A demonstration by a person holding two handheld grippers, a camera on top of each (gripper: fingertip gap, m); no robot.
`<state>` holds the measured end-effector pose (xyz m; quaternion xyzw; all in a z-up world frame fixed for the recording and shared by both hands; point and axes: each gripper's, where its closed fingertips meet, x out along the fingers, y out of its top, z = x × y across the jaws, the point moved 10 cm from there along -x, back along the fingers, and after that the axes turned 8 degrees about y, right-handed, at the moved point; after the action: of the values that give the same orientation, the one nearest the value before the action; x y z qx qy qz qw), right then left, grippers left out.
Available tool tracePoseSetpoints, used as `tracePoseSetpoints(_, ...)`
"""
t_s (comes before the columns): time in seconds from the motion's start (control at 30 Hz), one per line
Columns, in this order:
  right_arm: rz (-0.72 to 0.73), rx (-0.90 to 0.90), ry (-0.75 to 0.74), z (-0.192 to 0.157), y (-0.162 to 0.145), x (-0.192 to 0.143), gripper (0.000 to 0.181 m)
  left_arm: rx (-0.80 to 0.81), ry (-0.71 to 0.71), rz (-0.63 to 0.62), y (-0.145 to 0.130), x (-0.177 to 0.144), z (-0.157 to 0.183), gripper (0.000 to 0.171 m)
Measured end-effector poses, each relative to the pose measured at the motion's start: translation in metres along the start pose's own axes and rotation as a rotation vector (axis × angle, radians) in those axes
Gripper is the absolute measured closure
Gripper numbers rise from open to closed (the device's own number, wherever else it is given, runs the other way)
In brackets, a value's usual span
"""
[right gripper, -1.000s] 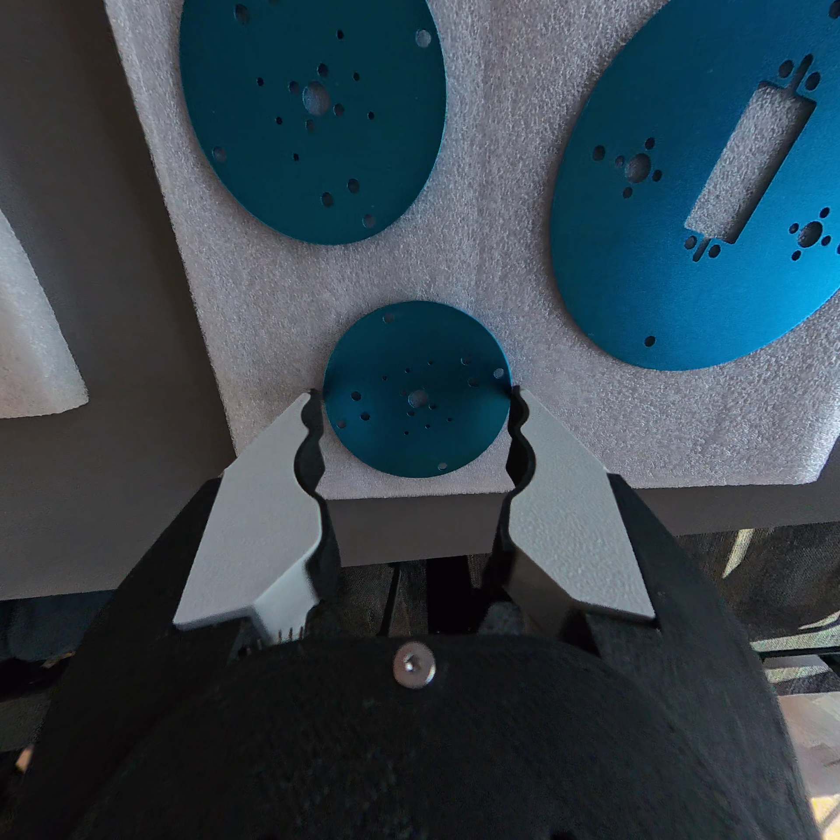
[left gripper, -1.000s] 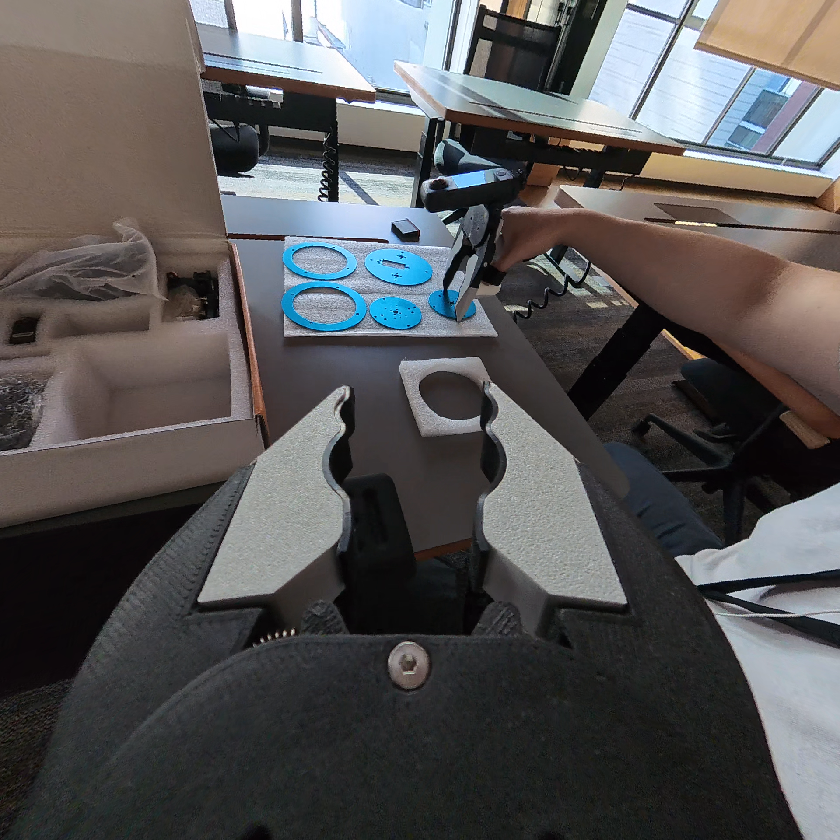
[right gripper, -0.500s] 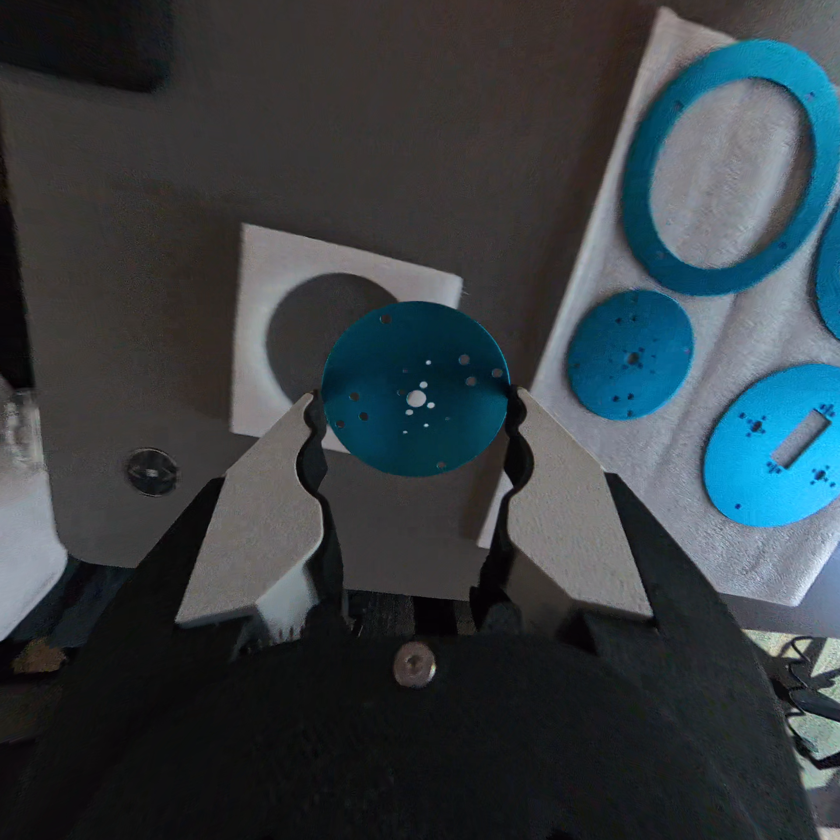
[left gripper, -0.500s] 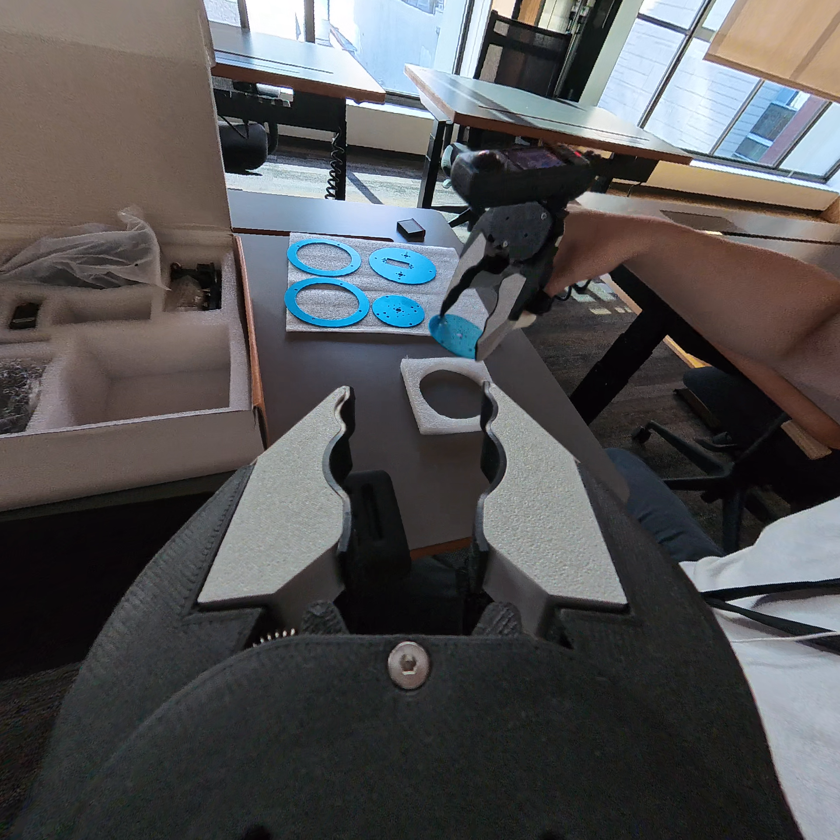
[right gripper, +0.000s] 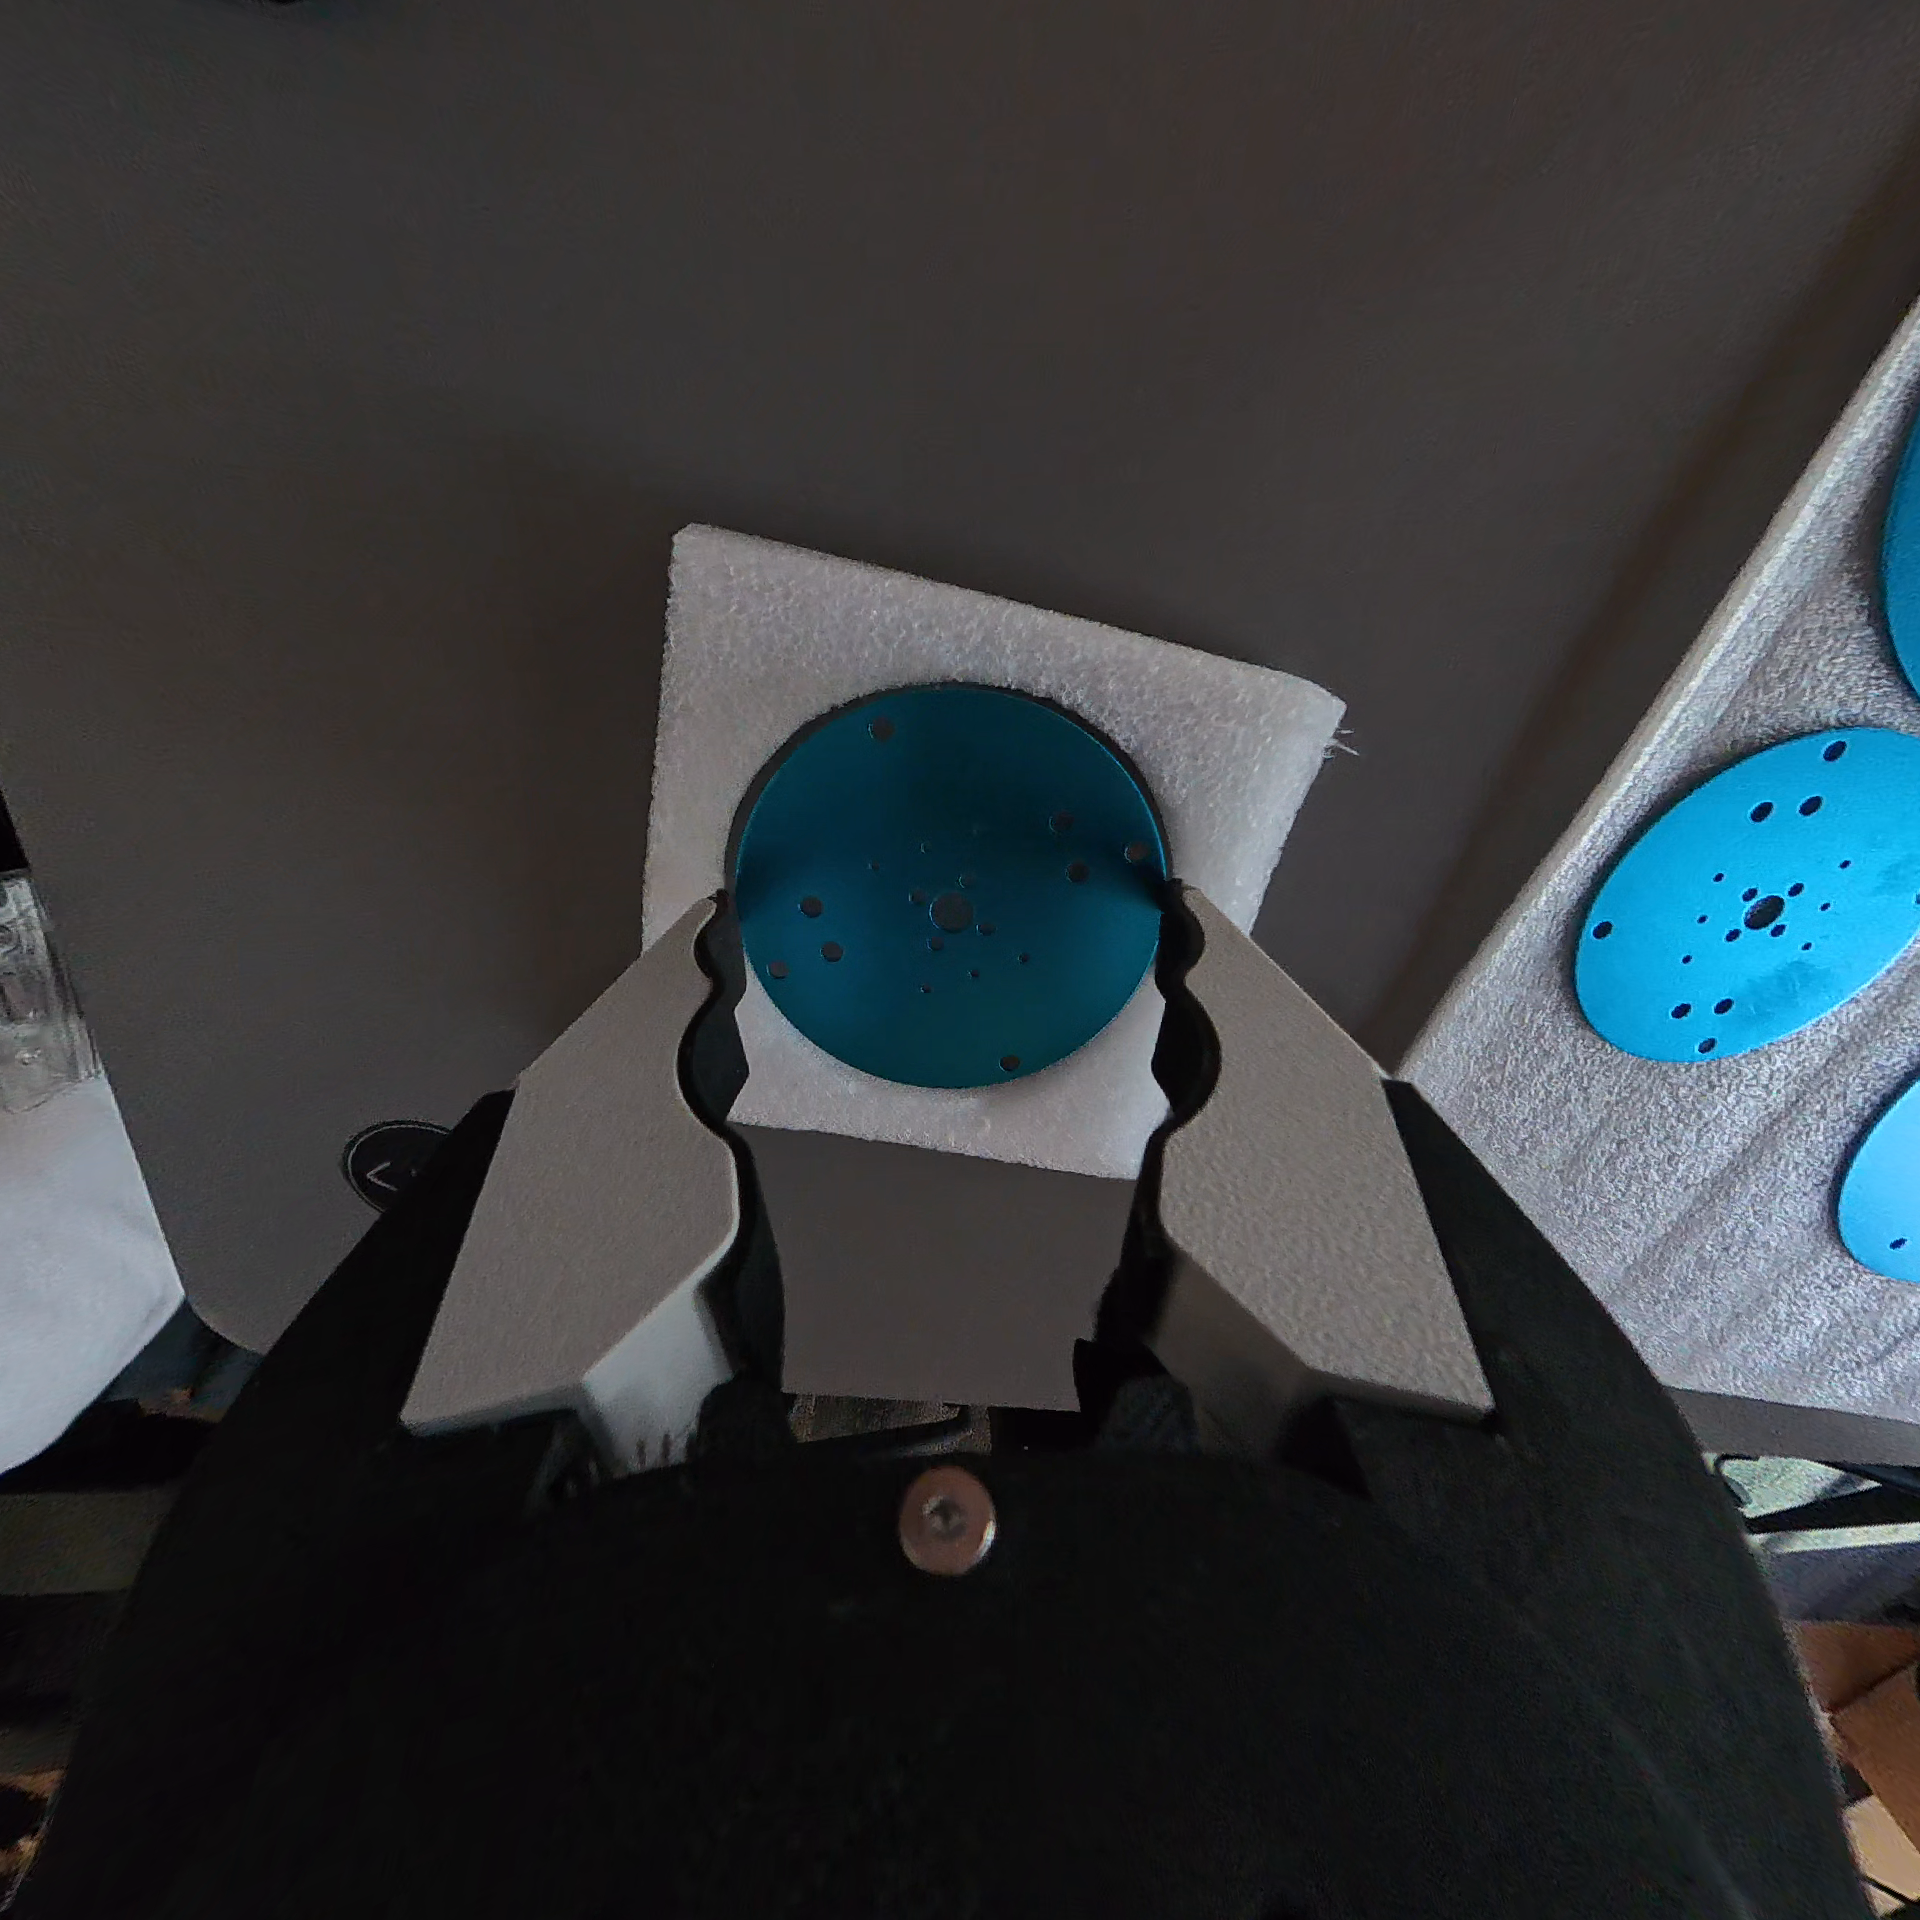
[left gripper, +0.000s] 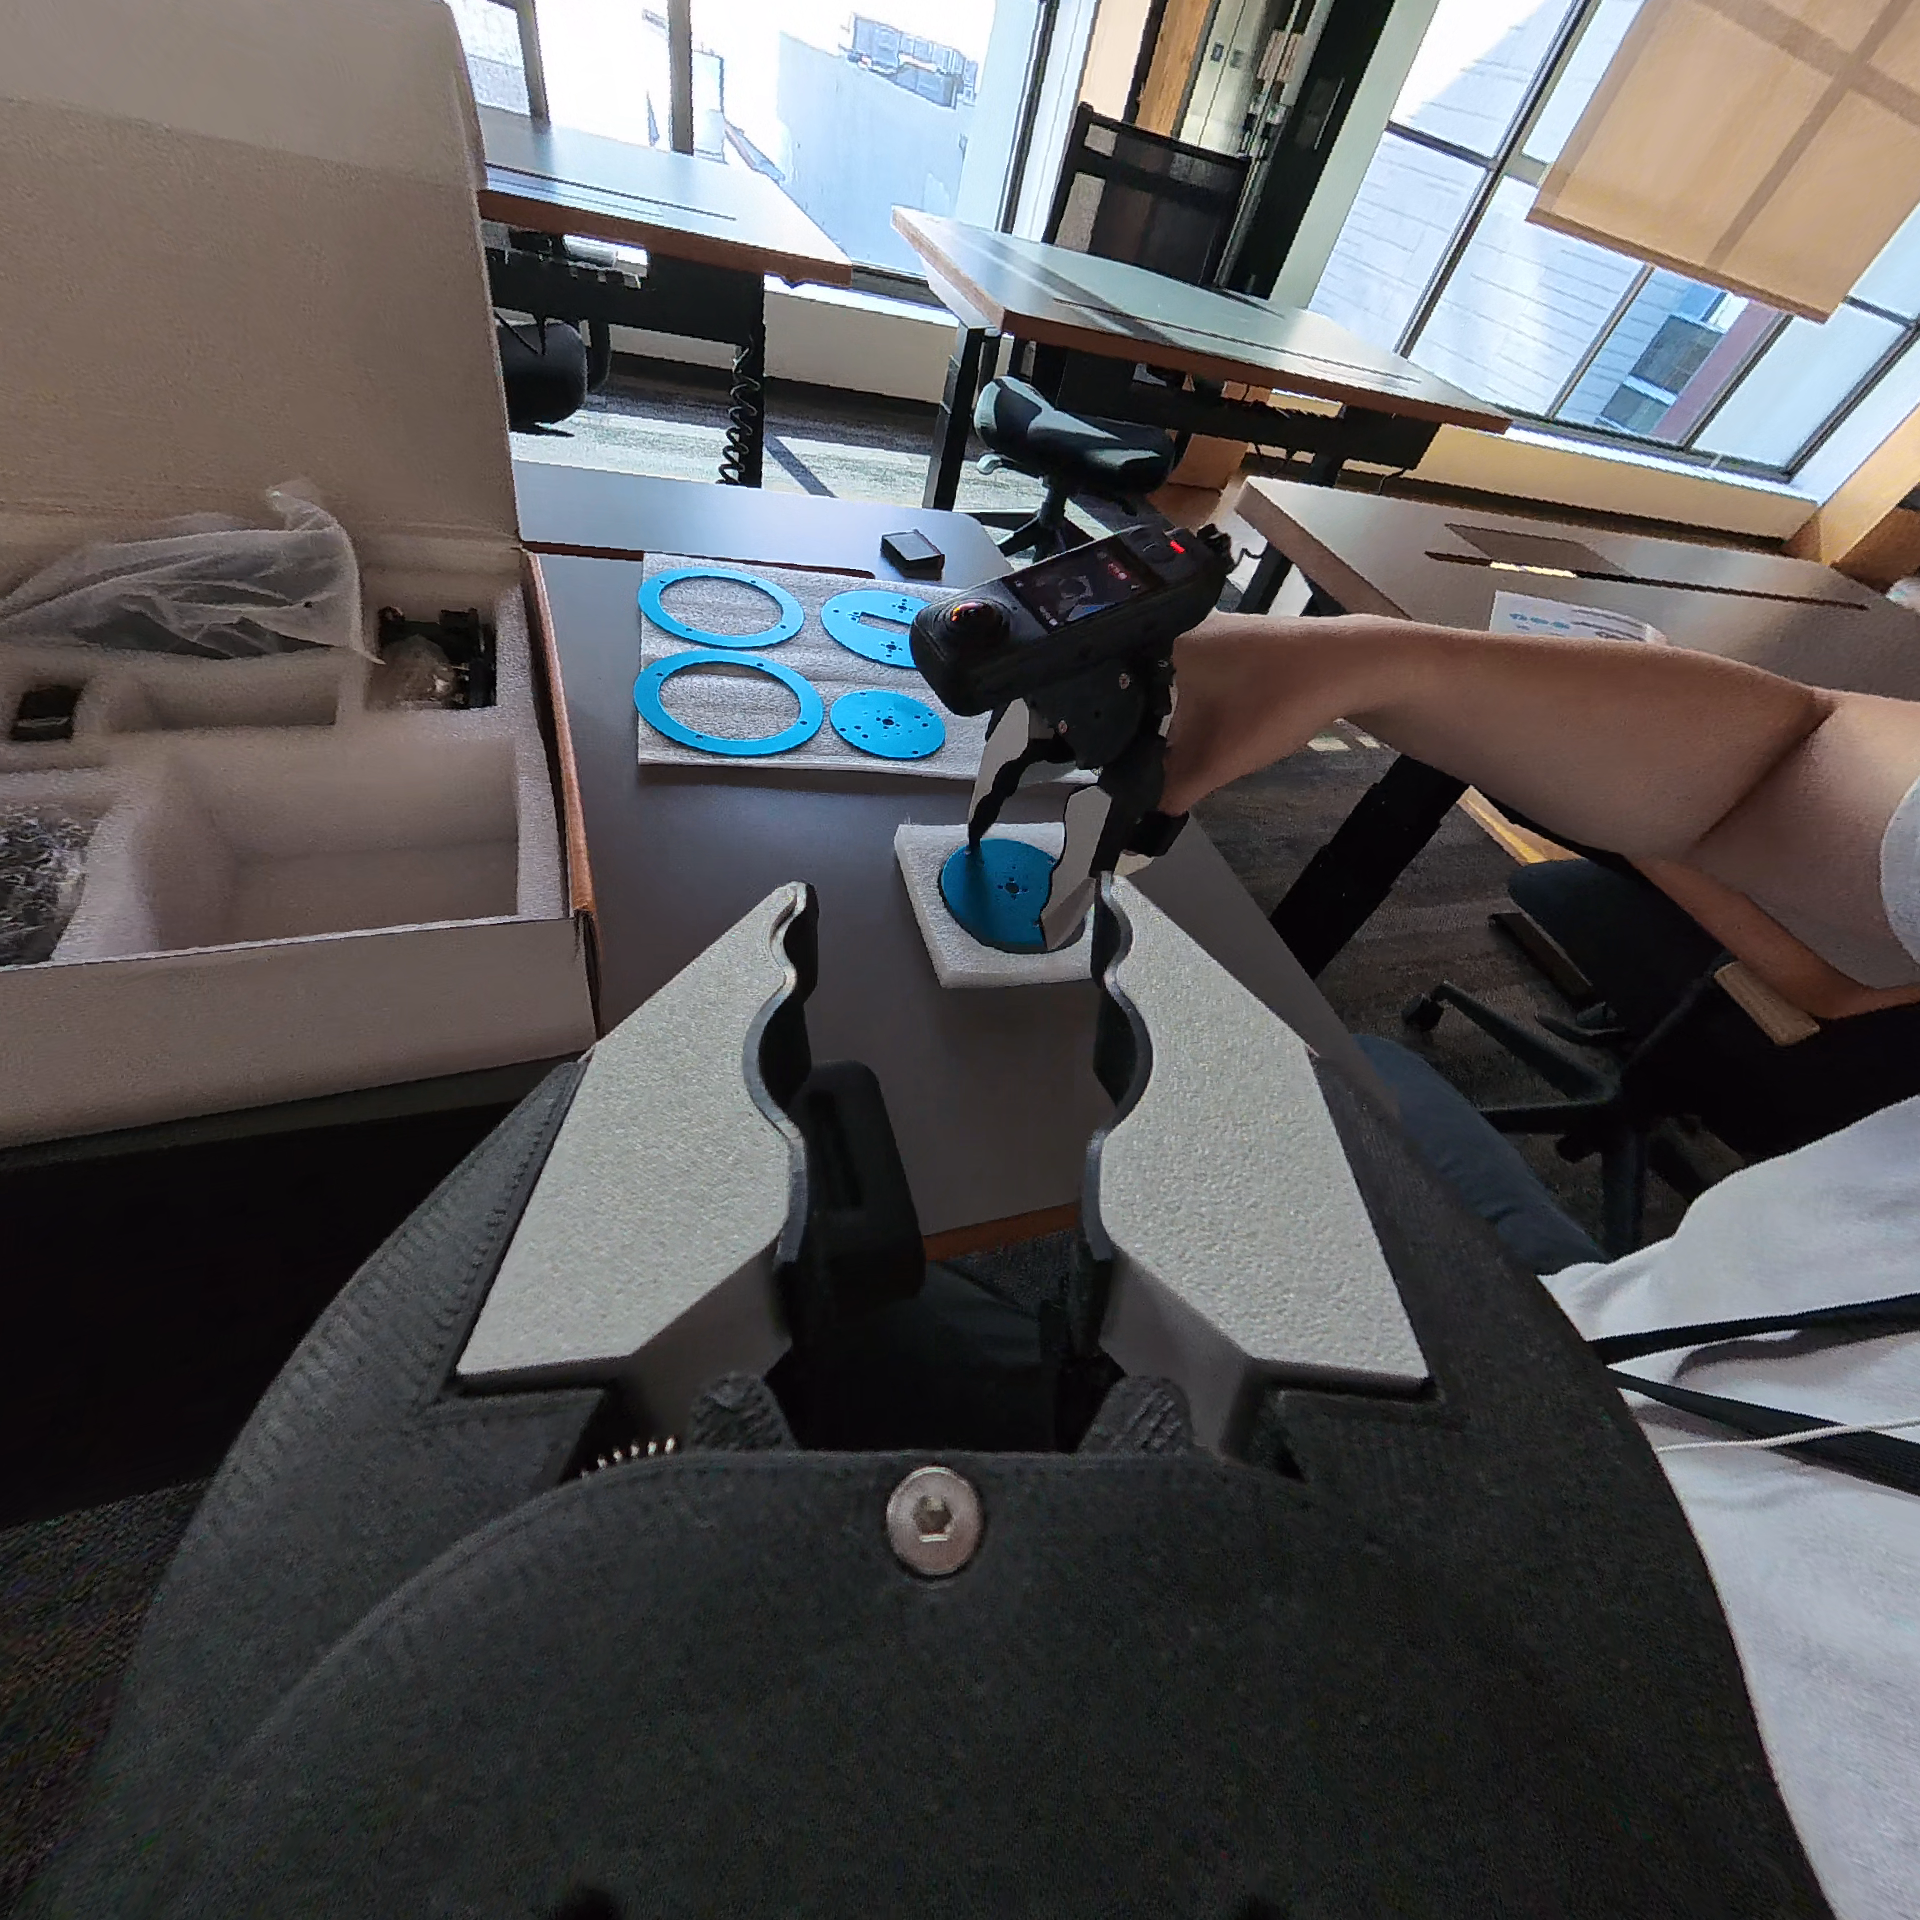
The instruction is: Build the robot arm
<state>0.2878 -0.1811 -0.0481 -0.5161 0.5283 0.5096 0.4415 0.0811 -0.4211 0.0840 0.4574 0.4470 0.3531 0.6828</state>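
Two tools show. The right tool [right gripper: 948, 914] grips the small disc [right gripper: 948, 883] by its opposite edges at frame centre, keeping it flat over the round hole of the foam square [right gripper: 935, 634] on the table [right gripper: 935, 260]. The left tool [left gripper: 951, 935], low in its frame, is spread and empty, near the table's edge.

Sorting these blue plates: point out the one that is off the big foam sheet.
The small blue disc between the right tool's fingertips, over the hole in the small foam square. The other four plates lie on the foam sheet.
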Motion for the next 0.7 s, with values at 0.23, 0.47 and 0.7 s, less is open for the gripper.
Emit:
tracePoseSetpoints(0.23, -0.020, 0.006, 0.001, 0.001, 0.000, 0.007, 0.101, -0.014, -0.008, 0.014, -0.001, -0.005, -0.004, 0.120)
tracePoseSetpoints(0.47, 0.038, 0.006, -0.036, 0.000, -0.002, -0.012, 0.101, 0.026, -0.023, 0.014, -0.005, -0.001, 0.000, 0.118)
tracePoseSetpoints(0.7, 0.512, 0.216, -0.130, -0.020, -0.094, -0.105, 0.102, 0.213, -0.286, -0.057, -0.057, 0.090, 0.044, 0.108)
